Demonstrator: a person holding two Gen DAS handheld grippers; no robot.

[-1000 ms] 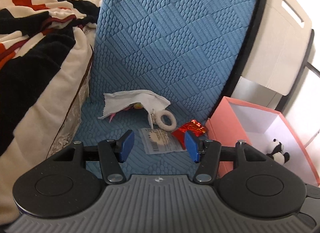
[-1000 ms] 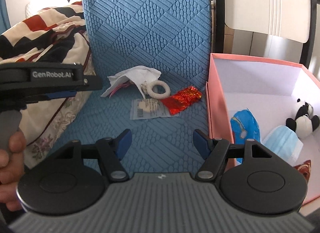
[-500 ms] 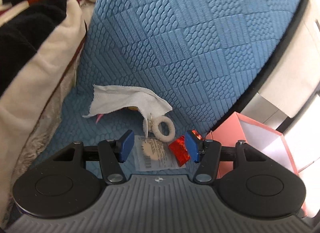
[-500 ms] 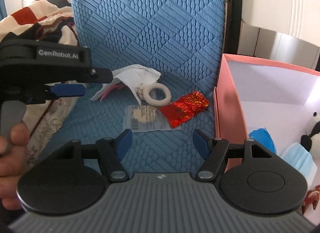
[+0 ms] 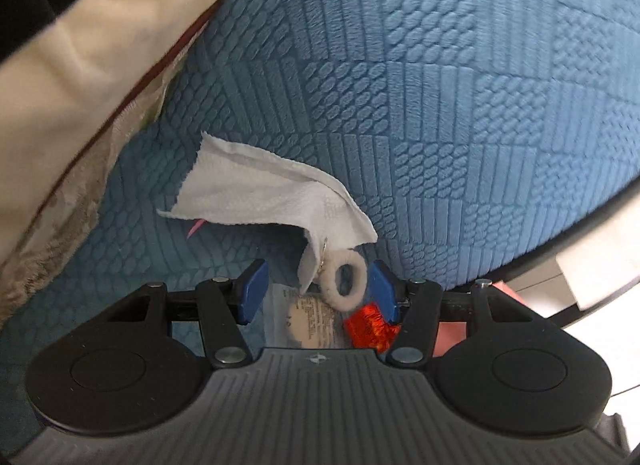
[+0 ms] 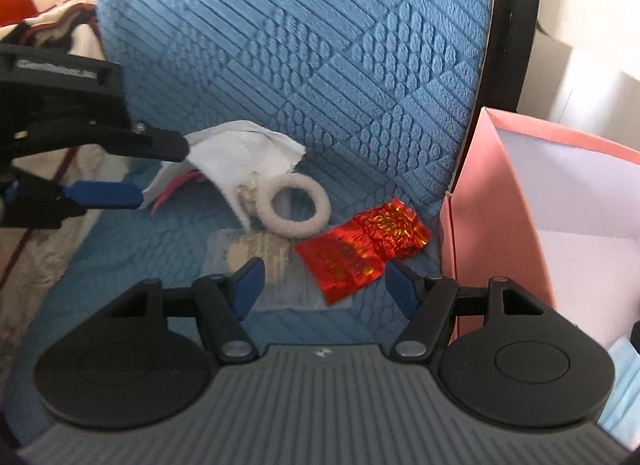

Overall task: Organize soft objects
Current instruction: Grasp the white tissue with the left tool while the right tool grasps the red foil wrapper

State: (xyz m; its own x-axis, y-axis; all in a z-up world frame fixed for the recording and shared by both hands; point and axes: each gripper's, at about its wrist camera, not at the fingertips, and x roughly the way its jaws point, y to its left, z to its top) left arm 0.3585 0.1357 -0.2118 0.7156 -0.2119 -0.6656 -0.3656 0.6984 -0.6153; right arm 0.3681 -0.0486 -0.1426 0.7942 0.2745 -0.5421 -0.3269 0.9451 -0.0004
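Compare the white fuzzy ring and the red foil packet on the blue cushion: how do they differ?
The white fuzzy ring is round with an open centre; the red foil packet is a flat, crinkled sheet-like shape. The ring looks matte and soft; the packet is shiny. The ring touches the white tissue; the packet lies nearer the pink box. Both rest on the blue cushion, ungrasped.

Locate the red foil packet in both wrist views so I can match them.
Left wrist: red foil packet low and right of centre, partly hidden behind the left gripper right finger.
Right wrist: red foil packet centre, just beyond the right gripper.
Shared landmark: the white ring, just left of the packet.
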